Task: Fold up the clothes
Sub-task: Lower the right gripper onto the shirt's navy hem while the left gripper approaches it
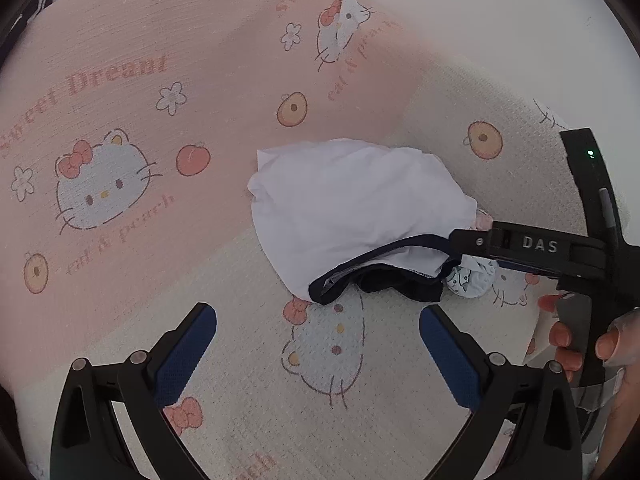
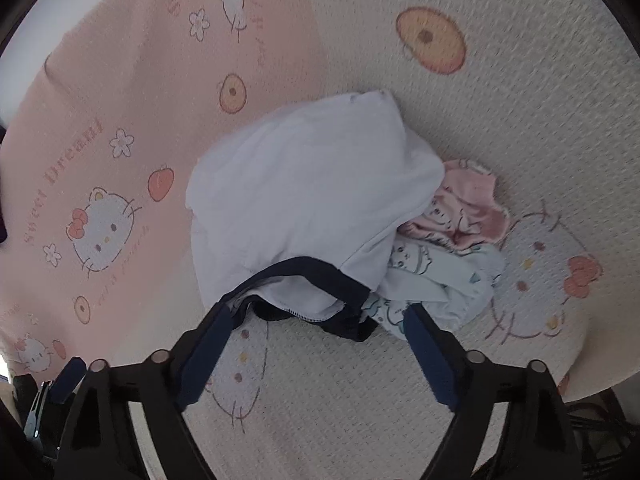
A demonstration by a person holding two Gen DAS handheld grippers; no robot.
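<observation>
White shirt (image 2: 304, 192) with dark trim lies bunched mid-bed on the cartoon blanket (image 2: 500, 128), pink (image 2: 468, 204) and pale-blue (image 2: 440, 280) pieces at its right. Right gripper (image 2: 316, 328) spread wide at its near hem; left gripper (image 1: 318, 332) wide, empty, near side. I'd judge either pile-sorting or mid-fold; can't tell.

White garment (image 1: 352, 208) with navy-trimmed neckline (image 1: 384, 258), bunched in a rounded heap, unfolded, lying on the cat-print bed cover. Neckline opening faces the cameras, dark navy fabric (image 2: 348, 324) showing under its hem. Tucked against its right side: crumpled pink piece (image 2: 472, 208) and pale blue printed piece (image 2: 432, 280), touching each other and the white garment.
</observation>
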